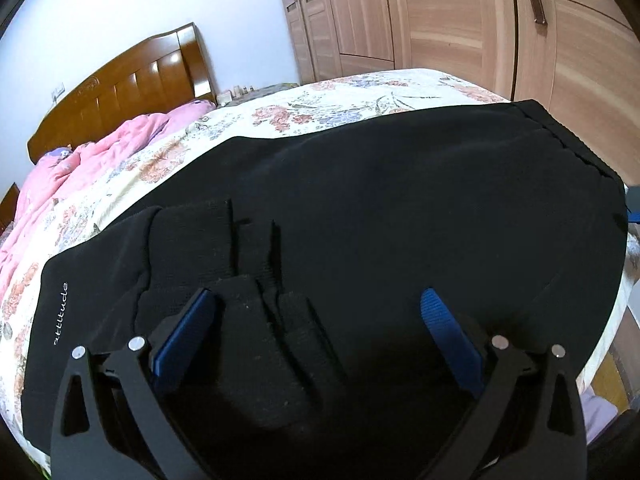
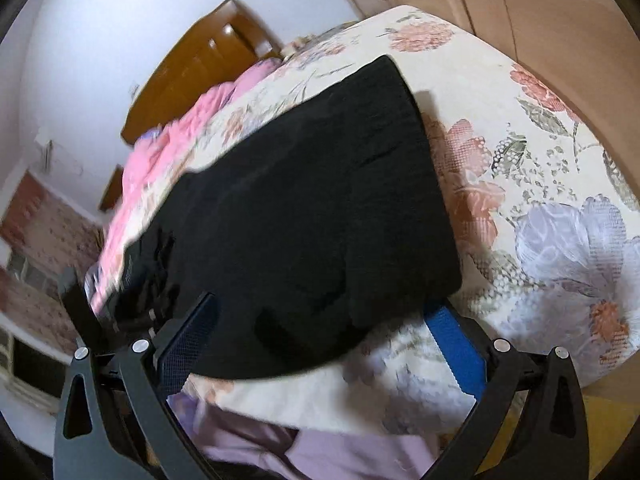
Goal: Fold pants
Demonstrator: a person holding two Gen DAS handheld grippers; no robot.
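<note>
— Pants (image 1: pixel 380 208), black, lie flat on the floral bedsheet (image 1: pixel 320 100), long axis running across from the left gripper (image 1: pixel 316 312) toward the right gripper (image 2: pixel 324 320); which is nearer?

— Left one hovers over the ribbed cuffs (image 1: pixel 248 256), jaws wide, holding nothing. Right one, equally wide and empty, sits at the opposite near corner by the bed's edge.

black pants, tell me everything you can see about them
The black pants look like soft, matte knit fabric, folded into a broad slab lying flat on the floral bedspread. Small white lettering marks one edge, and a seamed hem runs along the far end. Ribbed cuffs lie on top nearest the open left hand-held gripper.
</note>
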